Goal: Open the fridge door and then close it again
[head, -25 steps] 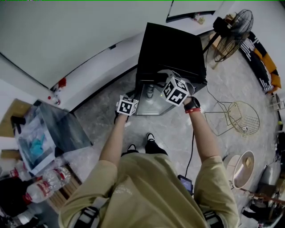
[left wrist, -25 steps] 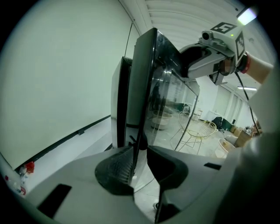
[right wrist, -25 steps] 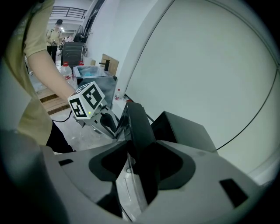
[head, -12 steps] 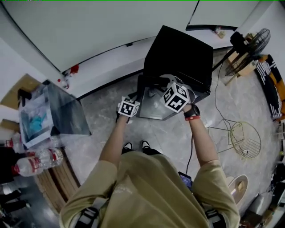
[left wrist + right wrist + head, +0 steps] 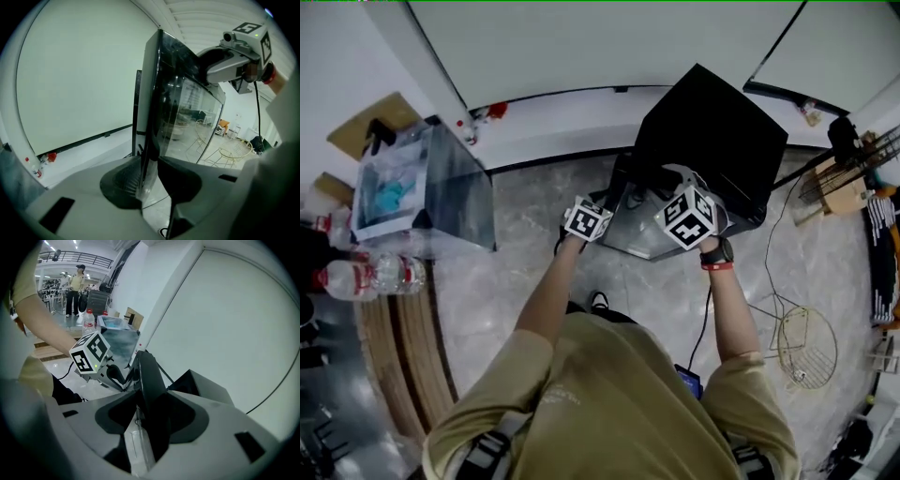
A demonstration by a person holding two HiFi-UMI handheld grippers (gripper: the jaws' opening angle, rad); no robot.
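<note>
A small black fridge (image 5: 712, 131) stands on the marble floor against the white wall. Its glass door (image 5: 642, 232) hangs partly open toward me. My left gripper (image 5: 602, 201) is shut on the door's free edge (image 5: 149, 117) low down, with that edge running up between its pads. Higher up, my right gripper (image 5: 664, 180) clamps the same door edge (image 5: 149, 380), one jaw on each face. The left gripper view shows the right gripper (image 5: 220, 61) above, and the right gripper view shows the left gripper's marker cube (image 5: 90, 352) below.
A glass tank (image 5: 422, 192) sits on the floor at left, with water bottles (image 5: 366, 277) beside wooden boards. A wire stool (image 5: 806, 342) and a fan (image 5: 862, 150) stand to the right. A black cable (image 5: 705, 323) trails by my feet. A person (image 5: 75, 282) stands far off.
The head view has swung, so the fridge and tank sit further right in the picture. Both grippers keep hold of the door edge and have shifted a little with it.
</note>
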